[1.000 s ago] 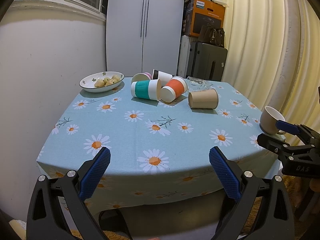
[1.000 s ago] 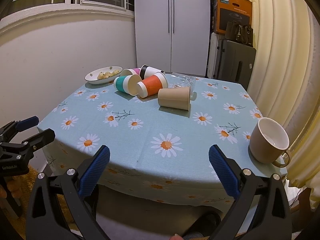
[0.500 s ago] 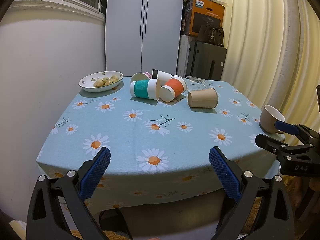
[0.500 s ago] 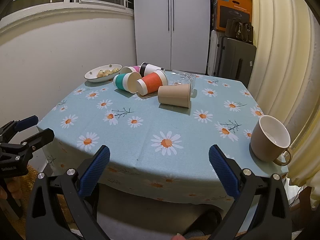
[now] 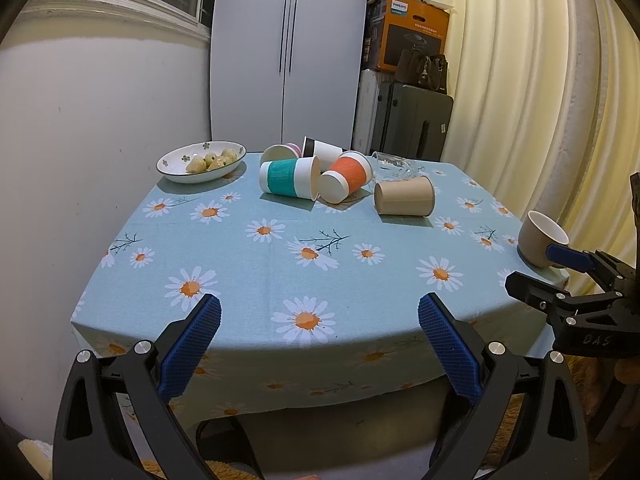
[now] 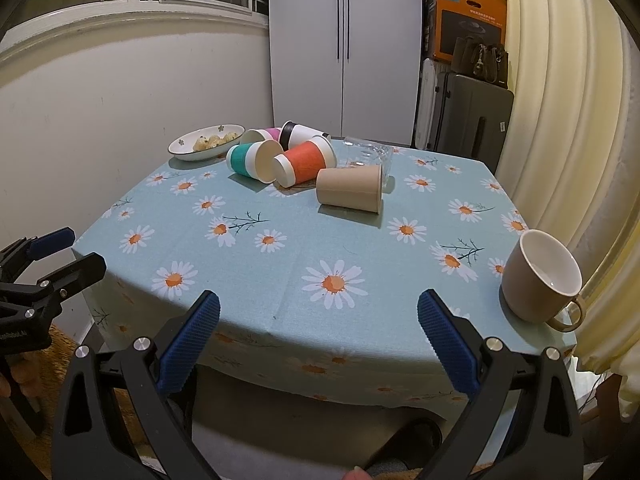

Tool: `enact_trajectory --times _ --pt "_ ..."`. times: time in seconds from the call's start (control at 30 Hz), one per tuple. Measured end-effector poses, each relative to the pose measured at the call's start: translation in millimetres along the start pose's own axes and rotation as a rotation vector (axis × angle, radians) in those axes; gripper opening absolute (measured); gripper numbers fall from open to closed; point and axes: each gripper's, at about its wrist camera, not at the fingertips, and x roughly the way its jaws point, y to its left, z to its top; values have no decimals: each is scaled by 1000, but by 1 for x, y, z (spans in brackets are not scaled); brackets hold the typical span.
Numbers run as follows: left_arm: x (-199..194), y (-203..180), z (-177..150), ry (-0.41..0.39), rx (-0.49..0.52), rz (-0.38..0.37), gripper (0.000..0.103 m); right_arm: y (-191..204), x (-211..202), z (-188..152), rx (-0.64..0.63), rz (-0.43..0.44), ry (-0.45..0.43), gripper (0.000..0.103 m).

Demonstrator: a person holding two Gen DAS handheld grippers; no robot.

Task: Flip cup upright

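Right now the left hand-held gripper (image 5: 319,322) hangs just off the near edge of the counter (image 5: 256,280), its blue-padded fingers (image 5: 192,340) spread wide with nothing between them. The right hand-held gripper (image 6: 319,320) is in the same state, fully open and empty, also short of the counter's near edge, and shows side-on at the right margin of the left view.

Closest to the right one, a beige mug (image 6: 540,276) stands upright near the counter's right corner, handle toward the camera, so it needs no flipping.

Well apart, toward the far side, the tipped cups lie in a cluster. The plain brown paper cup (image 6: 349,188) lies on its side nearest the grippers, mouth to the right in both views. Beside it lie an orange cup (image 6: 306,162) and a teal cup (image 6: 250,160), with a black-rimmed white cup (image 6: 302,133) and a pink one (image 6: 264,134) behind. A clear glass (image 6: 368,152) is just behind the brown cup; I cannot tell whether they touch. A bowl of snacks (image 5: 202,160) sits at the far left.

The brown cup looks the likeliest target. Paper this thin should be very light and easily crushed, and apt to roll away when nudged. A gentle pinch across the mid-wall, or over the stiffer rolled rim, seems safest.
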Motion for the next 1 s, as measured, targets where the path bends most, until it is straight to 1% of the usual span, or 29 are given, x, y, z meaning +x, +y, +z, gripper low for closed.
enact_trajectory --times 1.0 --pt "0 1 3 5 -2 -10 97 -1 1 -1 3 0 1 98"
